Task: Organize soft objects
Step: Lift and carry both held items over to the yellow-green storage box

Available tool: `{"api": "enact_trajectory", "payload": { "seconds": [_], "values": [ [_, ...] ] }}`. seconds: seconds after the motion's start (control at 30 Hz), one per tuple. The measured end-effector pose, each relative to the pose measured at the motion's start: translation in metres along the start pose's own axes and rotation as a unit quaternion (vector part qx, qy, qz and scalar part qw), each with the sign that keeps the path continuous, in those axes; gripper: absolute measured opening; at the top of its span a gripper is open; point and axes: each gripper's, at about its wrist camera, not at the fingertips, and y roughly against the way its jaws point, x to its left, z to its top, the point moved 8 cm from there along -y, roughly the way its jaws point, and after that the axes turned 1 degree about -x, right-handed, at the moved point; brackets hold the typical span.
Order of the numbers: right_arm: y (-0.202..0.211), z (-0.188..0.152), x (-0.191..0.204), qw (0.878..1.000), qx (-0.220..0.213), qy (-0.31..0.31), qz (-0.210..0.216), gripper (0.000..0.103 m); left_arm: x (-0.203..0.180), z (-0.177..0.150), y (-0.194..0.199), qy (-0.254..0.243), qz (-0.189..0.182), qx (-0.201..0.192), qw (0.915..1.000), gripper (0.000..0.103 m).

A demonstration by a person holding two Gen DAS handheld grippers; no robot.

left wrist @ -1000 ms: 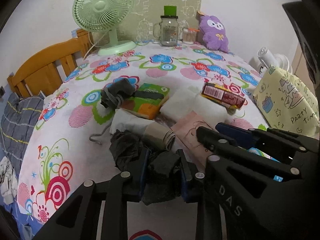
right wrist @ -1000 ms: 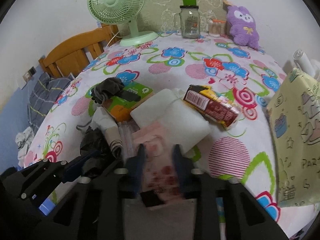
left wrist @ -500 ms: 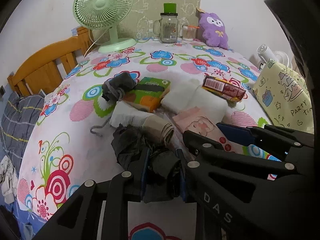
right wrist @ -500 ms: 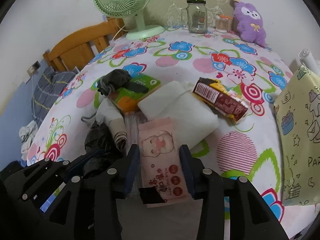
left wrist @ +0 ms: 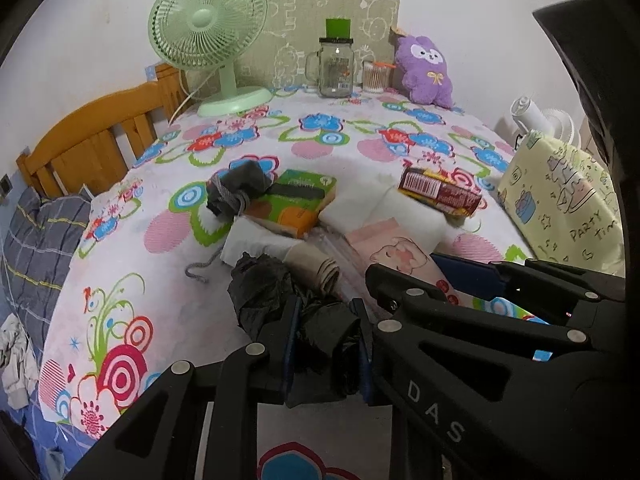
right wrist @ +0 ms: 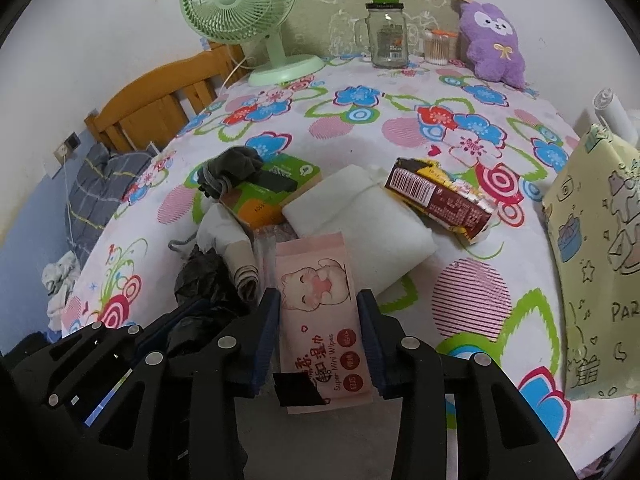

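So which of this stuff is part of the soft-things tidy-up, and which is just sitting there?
Likely the job, the pile near the grippers:
black plastic bag
pink wipes pack
white padded pack
beige cloth roll
grey sock bundle
green tissue pack

Likely just lying about:
fan
glass jar mug
cotton swab tub
snack packet
purple plush, soft but parked at the back

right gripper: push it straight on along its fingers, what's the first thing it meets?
The pink wet-wipes pack, already between the right gripper fingers. Beyond it, probably the white folded pad; depth there is unclear.
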Motion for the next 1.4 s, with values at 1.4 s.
{"api": "enact_trajectory", "payload": {
  "seconds": [1.4],
  "values": [
    [0.139, 0.078, -0.072, 0.988, -0.136, -0.024, -0.070, 0.042, -0.088, 0.102, 0.078, -0.026, -0.053, -0.122, 0.9907, 0.023]
  ]
}}
